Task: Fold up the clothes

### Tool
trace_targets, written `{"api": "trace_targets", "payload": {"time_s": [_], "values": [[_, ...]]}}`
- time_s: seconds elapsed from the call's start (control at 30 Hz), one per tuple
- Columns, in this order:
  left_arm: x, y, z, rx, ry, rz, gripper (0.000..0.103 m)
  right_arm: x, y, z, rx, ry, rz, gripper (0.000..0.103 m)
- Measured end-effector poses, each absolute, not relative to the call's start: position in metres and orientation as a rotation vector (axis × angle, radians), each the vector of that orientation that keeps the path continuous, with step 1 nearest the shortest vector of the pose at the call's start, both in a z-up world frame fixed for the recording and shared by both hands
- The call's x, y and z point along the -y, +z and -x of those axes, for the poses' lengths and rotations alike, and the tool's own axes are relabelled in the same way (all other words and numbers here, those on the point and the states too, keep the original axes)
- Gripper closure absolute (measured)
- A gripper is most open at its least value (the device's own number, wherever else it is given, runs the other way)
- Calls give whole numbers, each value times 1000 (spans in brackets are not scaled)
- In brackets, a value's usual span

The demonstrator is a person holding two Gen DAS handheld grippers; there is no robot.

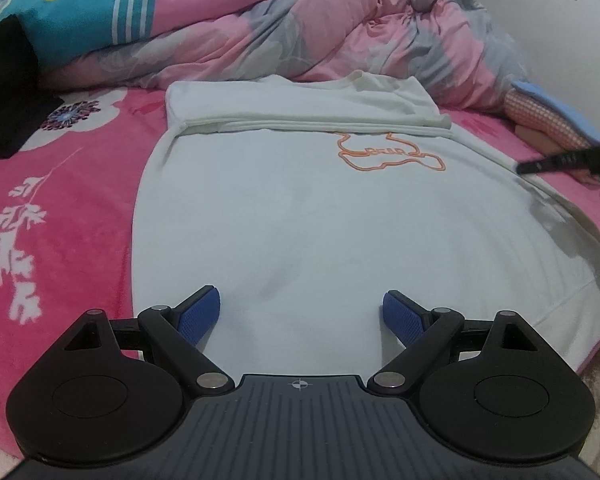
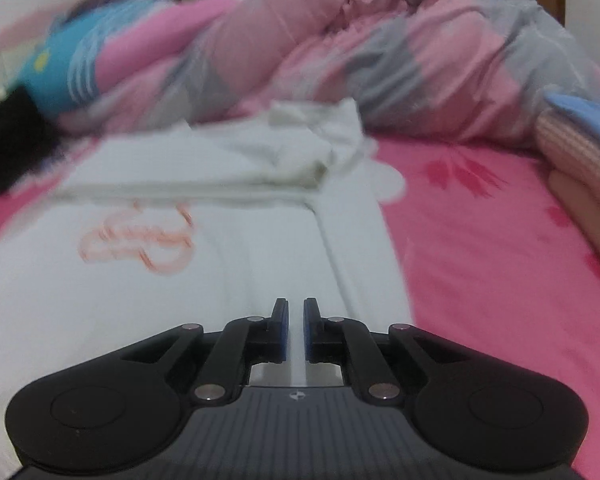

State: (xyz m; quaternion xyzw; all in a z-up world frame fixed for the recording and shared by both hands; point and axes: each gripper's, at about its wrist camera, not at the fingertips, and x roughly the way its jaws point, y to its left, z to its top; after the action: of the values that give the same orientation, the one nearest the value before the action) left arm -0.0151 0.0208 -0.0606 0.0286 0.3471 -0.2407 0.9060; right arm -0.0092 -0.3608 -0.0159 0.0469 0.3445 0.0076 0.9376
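Observation:
A pale T-shirt [image 1: 300, 220] with an orange outline print [image 1: 392, 156] lies flat on the bed, its far part folded over into a band [image 1: 300, 104]. My left gripper [image 1: 301, 312] hovers over the shirt's near end, open wide, with nothing between its blue pads [image 1: 200, 316]. My right gripper [image 2: 296, 320] is over the shirt [image 2: 220, 280] near its long right-side fold, jaws nearly together. Only a thin white strip shows in the slit; I cannot tell whether cloth is pinched. In the left wrist view the right gripper [image 1: 556, 164] is a blurred dark shape at the shirt's right edge.
The pink flowered bedsheet [image 1: 60, 200] spreads out on both sides of the shirt. A bunched pink and grey duvet [image 1: 340, 32] fills the far side, with a blue striped cloth [image 1: 92, 4] and a black item [image 1: 8, 92] at the left. A checked pillow [image 2: 580, 152] lies at the right.

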Motion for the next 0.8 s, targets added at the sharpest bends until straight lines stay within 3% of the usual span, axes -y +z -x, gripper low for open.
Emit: {"api": "trace_targets", "payload": {"time_s": [0.23, 0.4, 0.6, 0.8], "values": [[-27, -57, 16, -726, -461, -53, 13, 369, -47, -54, -745, 11, -63, 100], [-35, -58, 14, -735, -457, -56, 13, 411, -30, -39, -738, -78, -136, 100], [-33, -56, 13, -744, -433, -57, 13, 372, -31, -83, -725, 134, -174, 100], [-38, -52, 12, -753, -447, -61, 13, 398, -33, -97, -738, -77, -146, 103]]}}
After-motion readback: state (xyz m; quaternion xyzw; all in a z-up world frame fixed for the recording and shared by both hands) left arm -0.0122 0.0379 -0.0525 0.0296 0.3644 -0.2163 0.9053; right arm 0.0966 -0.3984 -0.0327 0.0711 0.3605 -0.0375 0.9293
